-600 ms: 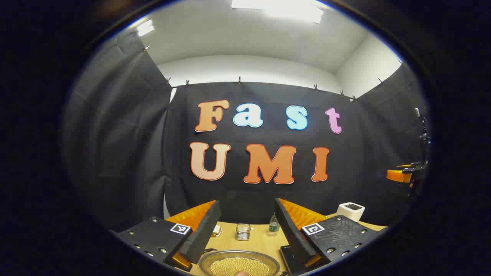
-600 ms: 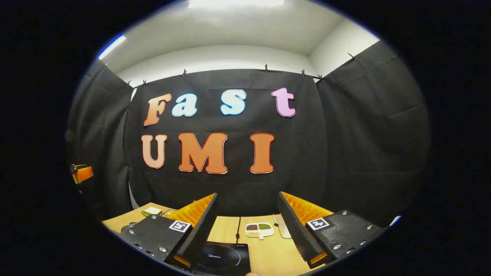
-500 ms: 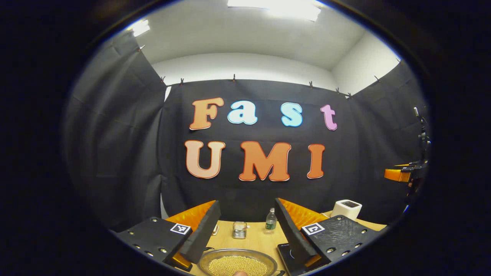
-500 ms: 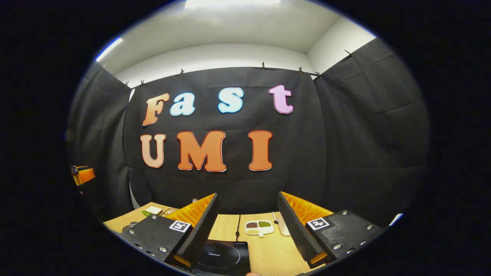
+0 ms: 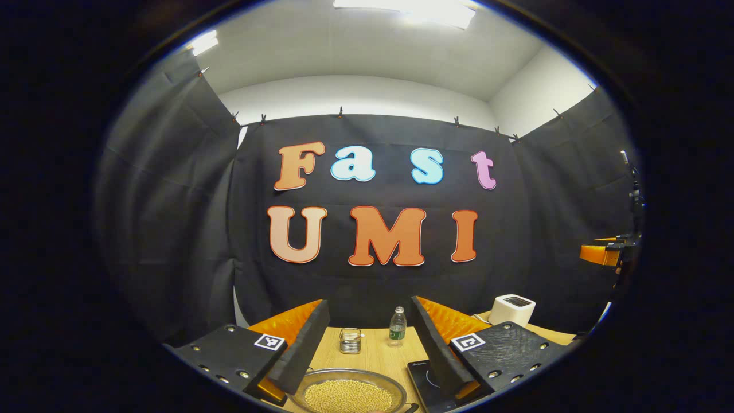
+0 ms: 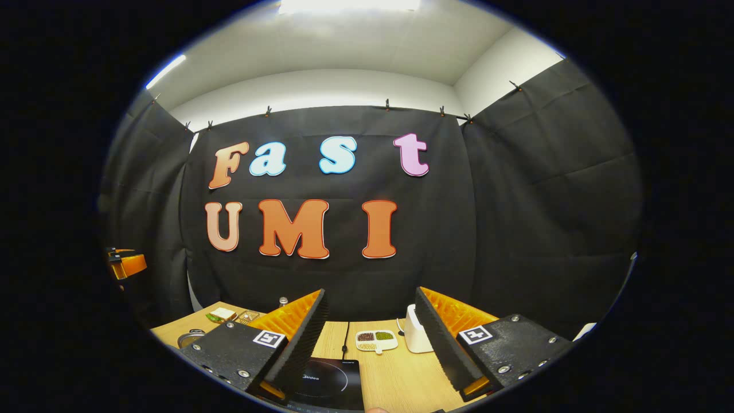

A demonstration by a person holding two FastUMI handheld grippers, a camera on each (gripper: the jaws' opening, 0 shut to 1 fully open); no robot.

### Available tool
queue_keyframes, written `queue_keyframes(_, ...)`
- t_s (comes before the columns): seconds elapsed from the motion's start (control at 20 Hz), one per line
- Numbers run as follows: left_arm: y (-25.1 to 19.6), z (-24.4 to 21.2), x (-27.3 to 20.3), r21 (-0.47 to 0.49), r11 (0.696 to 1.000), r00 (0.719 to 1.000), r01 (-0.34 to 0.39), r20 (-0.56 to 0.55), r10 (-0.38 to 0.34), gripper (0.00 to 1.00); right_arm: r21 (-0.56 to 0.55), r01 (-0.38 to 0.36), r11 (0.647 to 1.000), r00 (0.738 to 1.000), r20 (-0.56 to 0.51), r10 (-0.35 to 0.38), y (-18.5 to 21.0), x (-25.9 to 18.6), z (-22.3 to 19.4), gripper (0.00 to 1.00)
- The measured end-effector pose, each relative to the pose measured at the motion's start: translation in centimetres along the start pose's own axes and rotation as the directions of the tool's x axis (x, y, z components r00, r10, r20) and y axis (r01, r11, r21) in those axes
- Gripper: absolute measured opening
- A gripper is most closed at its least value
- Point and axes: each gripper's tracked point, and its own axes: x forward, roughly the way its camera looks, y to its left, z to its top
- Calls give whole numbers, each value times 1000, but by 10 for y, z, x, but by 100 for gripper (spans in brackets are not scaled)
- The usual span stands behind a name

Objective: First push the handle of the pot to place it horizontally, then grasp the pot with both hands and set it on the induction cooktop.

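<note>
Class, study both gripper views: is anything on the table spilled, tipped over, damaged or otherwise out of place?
Nothing stands out. The pot holds its yellow grains with none spilled on the table, the bottle stands upright behind it, and the induction cooktop lies flat and bare.

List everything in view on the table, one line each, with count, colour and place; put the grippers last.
pot: one, silvery, filled with yellow grains, near table edge between the left gripper's fingers
induction cooktop: one, black, on the table right of the pot
bottle: one, clear with dark label, far side of table
wire holder: one, metallic, left of the bottle
white box: one, white, far right in the left gripper view
divided dish: one, white, holding brown and green contents, behind the cooktop
table: one, light wood
left gripper: one, fingers apart, empty
right gripper: one, fingers apart, empty
</note>
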Motion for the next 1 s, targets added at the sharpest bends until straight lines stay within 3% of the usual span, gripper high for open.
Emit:
queue_keyframes(0.4,9,8,-5,3,1000,1000,-1,27,1,89,-2,-17,1000,1000,-24,17,7,-1,-7,95)
queue_keyframes(0.45,7,9,-4,5,1000,999,22,33,-22,94,-4,-16,1000,1000,-24,16,7,0,-8,95)
queue_keyframes(0.6,6,0,-4,-3,1000,1000,30,9,-30,55,-4,-21,1000,999,-38,20,9,3,-12,95)
queue_keyframes(0.65,12,-3,-3,7,1000,1000,13,-1,-13,34,-5,-20,1000,999,-43,19,9,3,-14,95)
queue_keyframes(0.75,7,-9,2,-1,1000,999,28,-28,-28,10,-7,-16,1000,999,-45,16,8,4,-15,94)
queue_keyframes(0.85,-4,-16,1,-23,997,996,72,-52,-74,2,-4,-13,1000,999,-43,12,7,4,-14,94)
queue_keyframes(1.0,-13,-33,-4,-17,994,990,111,-84,-112,2,1,-8,1000,999,-41,8,5,4,-15,95)
